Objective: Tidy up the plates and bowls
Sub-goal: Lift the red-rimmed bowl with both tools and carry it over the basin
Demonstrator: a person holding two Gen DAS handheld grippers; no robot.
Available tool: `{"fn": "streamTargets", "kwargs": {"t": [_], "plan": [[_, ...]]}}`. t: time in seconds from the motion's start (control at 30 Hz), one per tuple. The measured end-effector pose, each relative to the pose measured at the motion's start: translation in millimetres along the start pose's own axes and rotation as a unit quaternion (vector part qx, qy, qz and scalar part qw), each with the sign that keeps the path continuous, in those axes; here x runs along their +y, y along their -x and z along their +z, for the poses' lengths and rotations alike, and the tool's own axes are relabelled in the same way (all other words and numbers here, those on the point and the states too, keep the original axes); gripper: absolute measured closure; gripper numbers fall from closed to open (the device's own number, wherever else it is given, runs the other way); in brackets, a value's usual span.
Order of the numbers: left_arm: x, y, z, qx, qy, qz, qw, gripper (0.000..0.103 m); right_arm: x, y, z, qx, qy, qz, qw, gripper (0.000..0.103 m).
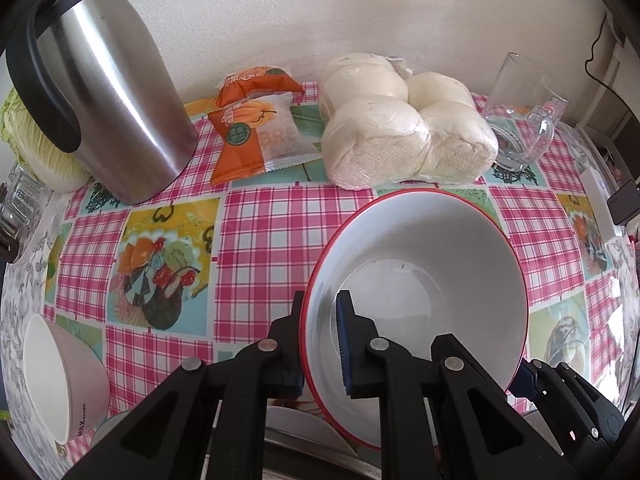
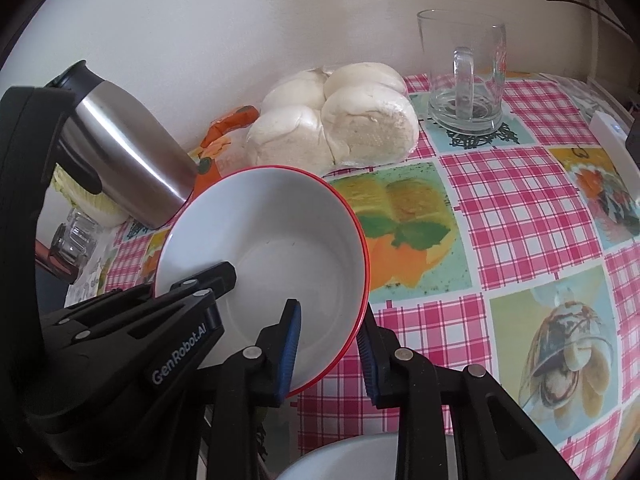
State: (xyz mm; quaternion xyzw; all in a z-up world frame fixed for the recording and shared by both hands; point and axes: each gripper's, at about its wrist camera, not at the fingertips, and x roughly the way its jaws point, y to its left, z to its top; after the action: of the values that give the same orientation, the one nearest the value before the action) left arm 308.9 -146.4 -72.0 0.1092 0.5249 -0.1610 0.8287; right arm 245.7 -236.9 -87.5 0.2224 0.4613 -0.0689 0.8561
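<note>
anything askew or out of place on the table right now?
The red-rimmed bowl is tilted, off the tablecloth, with both the left tongs and right tongs straddling its rim. The pink bowl sits at the table's edge. No spills.

Left tongs [image 1: 320, 344] angled steeply down, blue pads clamped on the near-left rim of the red-rimmed bowl [image 1: 420, 264] | Right tongs [image 2: 330, 354] angled down, jaws straddling the bowl's opposite rim, pads close on either side of it
</note>
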Motion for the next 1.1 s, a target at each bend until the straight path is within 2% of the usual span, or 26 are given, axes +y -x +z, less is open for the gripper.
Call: {"fn": "streamTargets", "kwargs": {"t": [0.27, 0.57, 0.97, 1.1], "plan": [[3.8, 5.8, -0.5, -0.013, 0.003, -0.008, 0.9999, 0.089, 3.7, 12.0, -1.2, -0.009, 0.004, 0.002, 1.0, 0.073], [16.3, 37.3, -7.9, -0.039, 0.034, -0.028, 0.9983, 0.088, 14.1, 37.0, 0.0, -0.032, 0.023, 0.002, 0.999, 0.073], [52.7, 76.0, -30.3, -0.054, 0.085, -0.024, 0.9946, 0.088, 52.6, 65.6, -14.0, -0.034, 0.067, 0.022, 0.997, 0.073], [63.6, 85.4, -42.8, -0.05, 0.102, -0.027, 0.9932, 0.088, 66.6, 76.7, -23.3, -0.031, 0.088, 0.013, 0.996, 0.073]]}}
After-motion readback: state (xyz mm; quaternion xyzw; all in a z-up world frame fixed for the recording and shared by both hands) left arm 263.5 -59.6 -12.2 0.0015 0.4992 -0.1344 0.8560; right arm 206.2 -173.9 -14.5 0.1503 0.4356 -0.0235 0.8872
